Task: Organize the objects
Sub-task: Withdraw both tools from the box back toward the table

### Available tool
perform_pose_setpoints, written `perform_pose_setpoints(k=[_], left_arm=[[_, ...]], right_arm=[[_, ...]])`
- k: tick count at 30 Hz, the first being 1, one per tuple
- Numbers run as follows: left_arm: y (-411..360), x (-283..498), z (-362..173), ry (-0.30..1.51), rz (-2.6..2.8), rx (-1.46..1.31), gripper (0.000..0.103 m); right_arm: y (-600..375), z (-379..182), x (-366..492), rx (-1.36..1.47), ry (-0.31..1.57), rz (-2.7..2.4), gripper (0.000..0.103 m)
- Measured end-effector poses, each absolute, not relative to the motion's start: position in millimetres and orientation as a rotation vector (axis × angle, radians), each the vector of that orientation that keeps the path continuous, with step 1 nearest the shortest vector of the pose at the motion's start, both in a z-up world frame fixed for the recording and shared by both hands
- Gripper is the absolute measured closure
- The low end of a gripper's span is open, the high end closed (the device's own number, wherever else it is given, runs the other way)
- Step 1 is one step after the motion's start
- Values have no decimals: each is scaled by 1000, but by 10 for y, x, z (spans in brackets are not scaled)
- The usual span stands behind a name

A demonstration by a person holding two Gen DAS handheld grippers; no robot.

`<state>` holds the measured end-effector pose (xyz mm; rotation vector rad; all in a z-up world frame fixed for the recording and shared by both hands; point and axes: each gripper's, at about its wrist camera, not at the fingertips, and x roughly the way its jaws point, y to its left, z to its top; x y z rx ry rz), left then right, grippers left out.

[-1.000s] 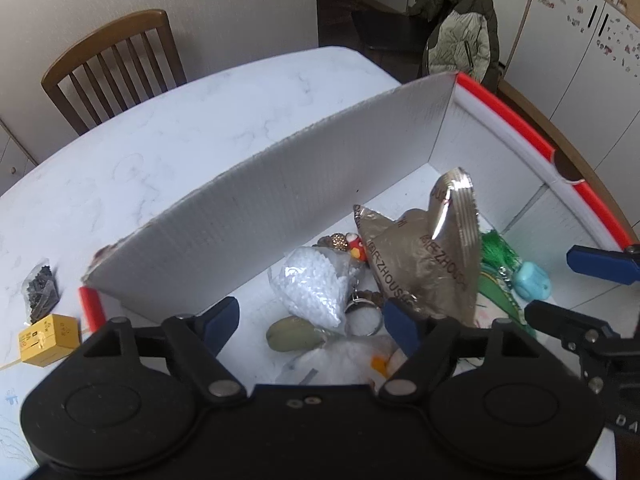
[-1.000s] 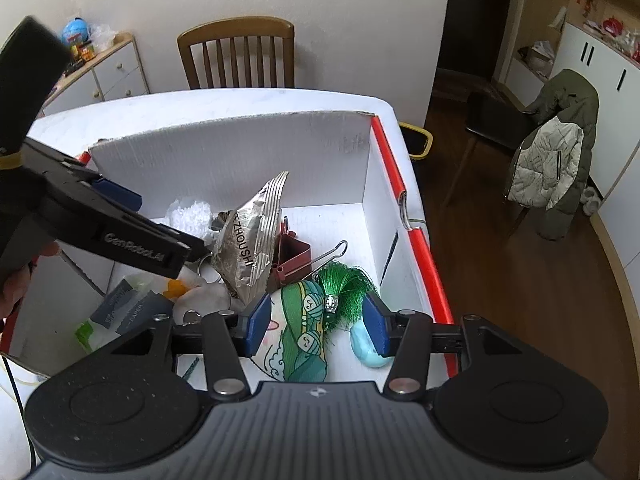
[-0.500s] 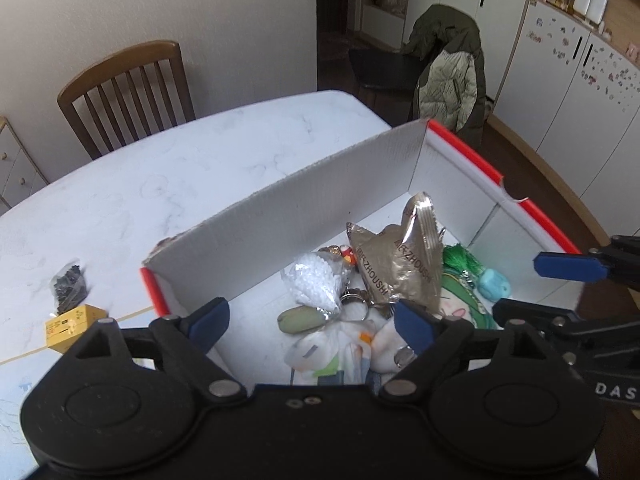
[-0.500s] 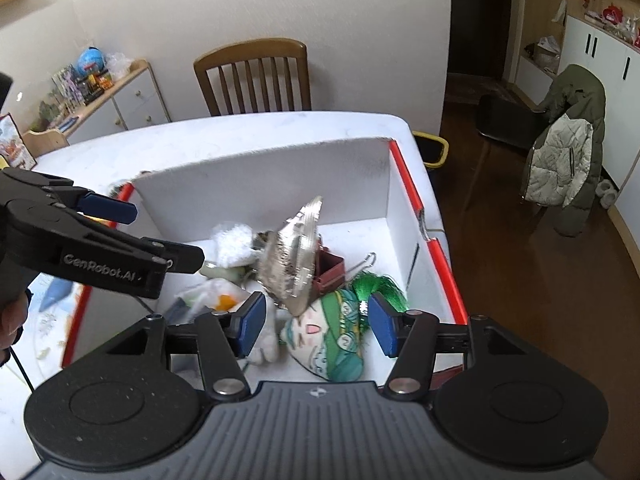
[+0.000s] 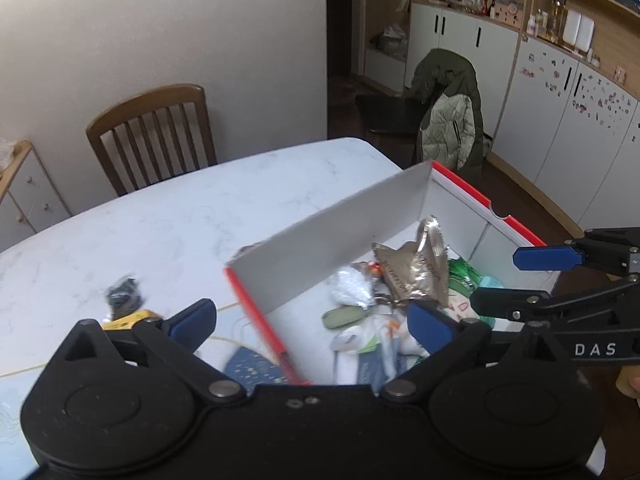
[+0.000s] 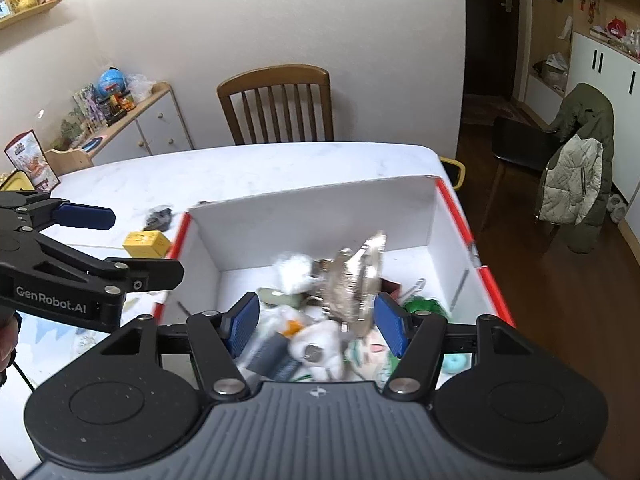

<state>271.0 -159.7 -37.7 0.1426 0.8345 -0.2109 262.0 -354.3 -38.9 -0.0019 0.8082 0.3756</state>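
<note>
Both grippers hung above the table (image 6: 280,172) with nothing held, so the step in hand looked like a pause between picks: choosing the next loose thing to put away.

On the bare tabletop just outside the box's left wall lay a small dark bundle (image 6: 159,216) and, beside it and nearer the wall, a yellow block (image 6: 146,243). These two appeared to be the things left out. The left gripper (image 5: 308,326) hovered with its jaws wide apart, one finger over the tabletop near the yellow block and the other over the box. The next move would likely call for lowering it onto the block, squaring the jaws to its flat sides, and closing.

The white box (image 6: 312,232), red along its rim, sat toward the table's right edge. Inside, from left to right, lay a white fluffy wad (image 6: 294,272), a crumpled metallic foil packet (image 6: 358,280) standing tallest, and a green tassel (image 6: 424,306) by the right wall; smaller items beneath were too blurred to name. The right gripper (image 6: 316,330) hovered over the box's near side, jaws apart and empty.
</note>
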Motion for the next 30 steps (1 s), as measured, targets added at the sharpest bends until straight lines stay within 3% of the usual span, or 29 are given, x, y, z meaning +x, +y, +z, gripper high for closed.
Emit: perform_pose_setpoints(k=[15, 30], left_arm=[[-648, 2445, -275, 782, -162, 98, 1], [175, 2461, -588, 773, -118, 39, 0]], right_arm=[[-2682, -225, 2325, 12, 753, 408, 26], [-1764, -204, 2477, -30, 764, 378, 19]])
